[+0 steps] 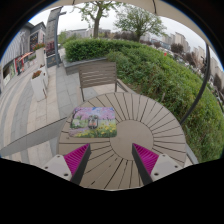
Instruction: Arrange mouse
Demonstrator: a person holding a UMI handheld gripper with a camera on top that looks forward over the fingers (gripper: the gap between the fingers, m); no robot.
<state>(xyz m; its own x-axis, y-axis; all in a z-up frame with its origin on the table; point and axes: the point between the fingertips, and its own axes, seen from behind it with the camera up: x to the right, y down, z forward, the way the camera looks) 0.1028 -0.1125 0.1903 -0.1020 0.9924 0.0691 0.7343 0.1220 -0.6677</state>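
No mouse shows in the gripper view. A rectangular mouse pad (94, 122) with a flower-field picture lies on the left part of a round slatted wooden table (150, 120), ahead and a little left of my fingers. My gripper (110, 162) is open and empty above the near part of the table. Its magenta pads (76, 158) stand wide apart with bare slats between them.
A wooden slatted chair (98, 75) stands at the table's far side. A green hedge (150, 60) runs behind and to the right. A paved terrace (25, 110) with a planter lies to the left, with buildings and trees beyond.
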